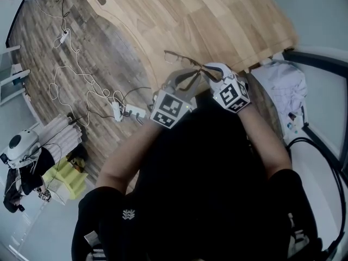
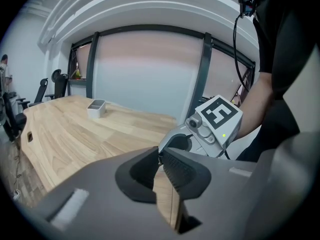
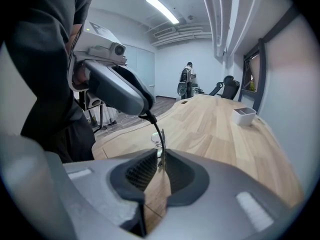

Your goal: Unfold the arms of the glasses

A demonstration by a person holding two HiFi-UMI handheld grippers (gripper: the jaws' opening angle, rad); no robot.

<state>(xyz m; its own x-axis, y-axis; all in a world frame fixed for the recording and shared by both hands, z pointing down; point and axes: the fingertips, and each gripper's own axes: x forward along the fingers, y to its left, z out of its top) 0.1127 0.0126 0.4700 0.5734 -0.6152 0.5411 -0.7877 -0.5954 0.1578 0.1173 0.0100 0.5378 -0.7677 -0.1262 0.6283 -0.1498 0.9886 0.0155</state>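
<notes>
Thin dark-rimmed glasses [image 1: 184, 60] are held over the near edge of the wooden table [image 1: 217, 15]. My right gripper [image 1: 213, 72] is shut on the frame close to the hinge; in the right gripper view the frame [image 3: 160, 146] runs down between its jaws [image 3: 161, 159]. My left gripper [image 1: 182, 86] is shut on the tip of one arm, which slants from the frame down to it. The right gripper view shows that arm [image 3: 155, 126] hanging from the left gripper [image 3: 120, 86]. In the left gripper view the jaws [image 2: 161, 156] are pressed together, with the right gripper [image 2: 212, 126] just beyond.
A small white tray [image 2: 96, 108] stands far back on the table, also in the right gripper view [image 3: 244, 116]. A power strip and cables [image 1: 125, 111] lie on the floor at left. White cloth [image 1: 285, 88] sits at right. A person [image 3: 187, 79] stands far off.
</notes>
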